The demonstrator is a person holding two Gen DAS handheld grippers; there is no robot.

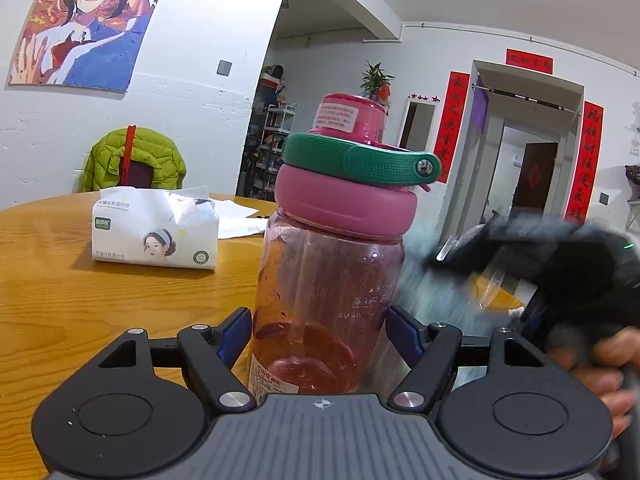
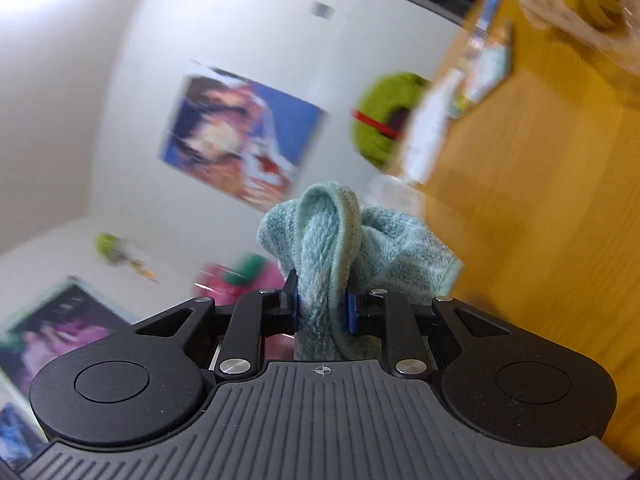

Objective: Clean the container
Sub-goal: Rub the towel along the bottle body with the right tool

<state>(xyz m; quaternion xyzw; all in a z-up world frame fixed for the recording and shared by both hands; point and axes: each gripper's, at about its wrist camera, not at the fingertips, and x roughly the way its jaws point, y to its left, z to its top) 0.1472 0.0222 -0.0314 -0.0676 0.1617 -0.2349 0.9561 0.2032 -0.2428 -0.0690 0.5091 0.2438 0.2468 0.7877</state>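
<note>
A clear pink water bottle (image 1: 328, 280) with a pink lid and green carry strap (image 1: 360, 160) stands upright between my left gripper's (image 1: 320, 332) blue pads, which are shut on its lower body. My right gripper (image 2: 322, 304) is shut on a light blue-green cloth (image 2: 340, 232) bunched above its jaws. In the left wrist view the right gripper (image 1: 540, 256) is a dark blur just right of the bottle, with the blurred cloth (image 1: 424, 292) against the bottle's side. The bottle's lid shows blurred at lower left in the right wrist view (image 2: 240, 276).
A wooden table (image 1: 80, 300) holds a white tissue pack (image 1: 156, 232) and papers (image 1: 236, 216) behind the bottle. A chair with a green jacket (image 1: 136, 160) stands at the far edge. A clear plastic bag (image 2: 580, 8) lies on the table in the right wrist view.
</note>
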